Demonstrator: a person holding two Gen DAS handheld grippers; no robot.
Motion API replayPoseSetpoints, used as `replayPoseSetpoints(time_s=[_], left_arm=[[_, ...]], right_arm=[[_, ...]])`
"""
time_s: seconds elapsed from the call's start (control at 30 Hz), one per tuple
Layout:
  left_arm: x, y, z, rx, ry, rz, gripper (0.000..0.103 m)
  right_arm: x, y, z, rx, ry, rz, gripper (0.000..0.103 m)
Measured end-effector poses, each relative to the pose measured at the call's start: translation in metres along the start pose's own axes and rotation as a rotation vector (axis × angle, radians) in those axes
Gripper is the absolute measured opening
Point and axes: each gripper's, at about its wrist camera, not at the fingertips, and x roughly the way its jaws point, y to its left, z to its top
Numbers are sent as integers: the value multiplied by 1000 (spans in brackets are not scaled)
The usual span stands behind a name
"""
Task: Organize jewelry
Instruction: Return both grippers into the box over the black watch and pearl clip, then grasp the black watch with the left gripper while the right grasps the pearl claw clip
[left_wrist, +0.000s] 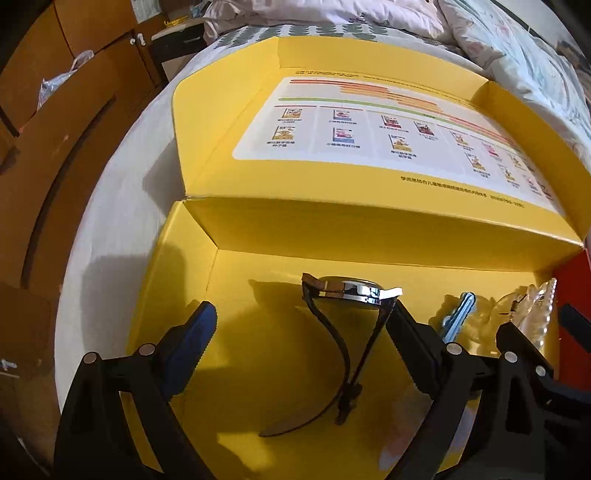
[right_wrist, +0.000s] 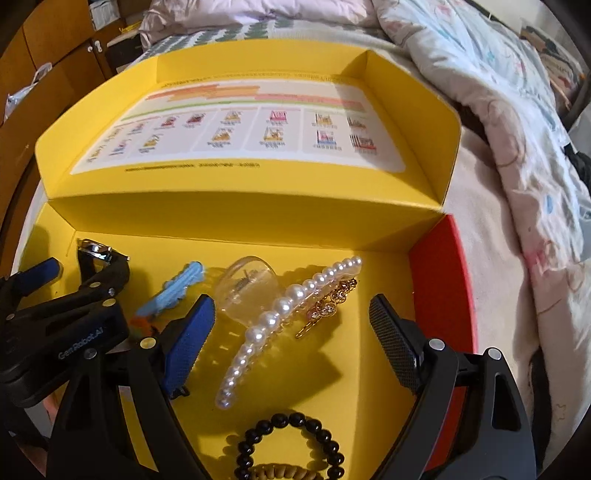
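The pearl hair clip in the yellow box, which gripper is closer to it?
Right. The right gripper has its open fingers either side of the pearl hair clip. The left gripper is off to the clip's left, open around the watch.

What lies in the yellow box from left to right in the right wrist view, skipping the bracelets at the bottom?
Watch → blue hair clip → clear claw clip → pearl hair clip → gold chain jewelry.
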Motion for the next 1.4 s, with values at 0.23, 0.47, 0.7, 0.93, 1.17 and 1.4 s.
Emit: replayPoseSetpoints(time_s=[0.23,0.47,0.7,0.93,1.17,1.4], left_arm=[[3,-5,0,27,-17,12,91],[1,-5,0,27,-20,13,81],[0,-5,0,10,-2,-73,41],[1,0,1,4,-6,-111,28],[-10,2,0,-1,-19,-140,26],[-28,2,1,-8,-50,-151,25]], right_arm=[[9,-4,0,13,-5,49,77],[6,0,-2,-9,-5,87,61],[0,-9,1,19,-9,128,50],[-9,-12,1,21,-23,161,47],[-30,-14,1,23,-58,195,44],[-44,-14,2,17,-72,204,44]])
